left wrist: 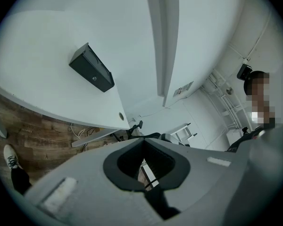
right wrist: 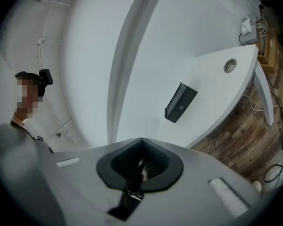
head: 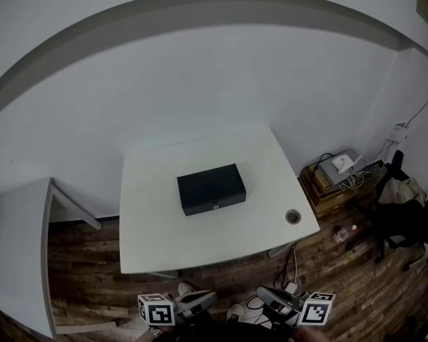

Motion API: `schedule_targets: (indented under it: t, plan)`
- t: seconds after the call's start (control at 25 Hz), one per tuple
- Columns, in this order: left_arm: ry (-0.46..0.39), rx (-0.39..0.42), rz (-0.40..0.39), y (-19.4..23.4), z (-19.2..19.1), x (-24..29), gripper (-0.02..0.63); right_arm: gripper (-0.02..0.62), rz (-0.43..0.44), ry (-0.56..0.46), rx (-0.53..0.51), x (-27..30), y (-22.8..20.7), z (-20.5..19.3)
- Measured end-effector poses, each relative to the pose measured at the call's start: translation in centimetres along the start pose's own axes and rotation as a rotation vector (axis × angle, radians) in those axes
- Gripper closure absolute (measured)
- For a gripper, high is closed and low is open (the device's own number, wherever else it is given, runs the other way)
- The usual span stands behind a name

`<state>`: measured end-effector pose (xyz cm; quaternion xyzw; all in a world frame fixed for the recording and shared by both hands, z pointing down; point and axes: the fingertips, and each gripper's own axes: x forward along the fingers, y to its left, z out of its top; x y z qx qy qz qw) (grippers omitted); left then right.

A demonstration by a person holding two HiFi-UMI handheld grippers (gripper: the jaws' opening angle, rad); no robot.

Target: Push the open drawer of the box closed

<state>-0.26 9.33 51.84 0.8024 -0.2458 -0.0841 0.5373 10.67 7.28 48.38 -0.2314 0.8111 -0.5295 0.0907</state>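
Note:
A black box (head: 211, 188) lies in the middle of the white table (head: 157, 241); its front face with a small lock faces me, and the drawer looks flush with the body. The box also shows in the left gripper view (left wrist: 91, 68) and the right gripper view (right wrist: 180, 102), far from both sets of jaws. Both grippers hang low at the near edge of the head view, over the floor and short of the table: the left gripper (head: 203, 299) and the right gripper (head: 267, 296). Each is shut with nothing between its jaws.
A round cable hole (head: 293, 216) sits in the table's near right corner. A second white table (head: 18, 248) stands at the left. At the right are a small cabinet with a device and cables (head: 339, 169) and a black chair (head: 399, 212). The floor is wood planks.

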Motion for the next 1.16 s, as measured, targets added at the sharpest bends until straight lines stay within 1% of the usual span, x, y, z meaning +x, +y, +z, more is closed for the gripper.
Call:
schedule_targets:
  t: [0.16, 0.44, 0.6, 0.76, 1.0, 1.16]
  plan:
    - [-0.011, -0.004, 0.006, 0.0, 0.5, -0.3, 0.606, 0.592, 0.006, -0.001, 0.003, 0.1, 0.1, -0.2]
    - [-0.023, -0.036, 0.019, 0.1, 0.7, -0.6, 0.606, 0.592, 0.006, 0.008, 0.007, 0.5, 0.0, -0.4]
    - [-0.027, -0.048, 0.008, 0.6, 0.5, -0.6, 0.606, 0.592, 0.003, 0.005, 0.005, 0.4, 0.0, -0.4]
    - [-0.027, -0.052, 0.007, 0.0, 0.8, -0.4, 0.606, 0.592, -0.001, 0.005, -0.001, 0.3, 0.2, -0.5]
    - [-0.072, -0.116, -0.006, 0.4, 0.7, -0.9, 0.606, 0.592, 0.002, 0.008, 0.0, 0.1, 0.2, -0.8]
    - [-0.1, -0.134, 0.004, 0.7, 0.8, -1.4, 0.606, 0.592, 0.006, 0.023, -0.007, 0.3, 0.2, -1.0]
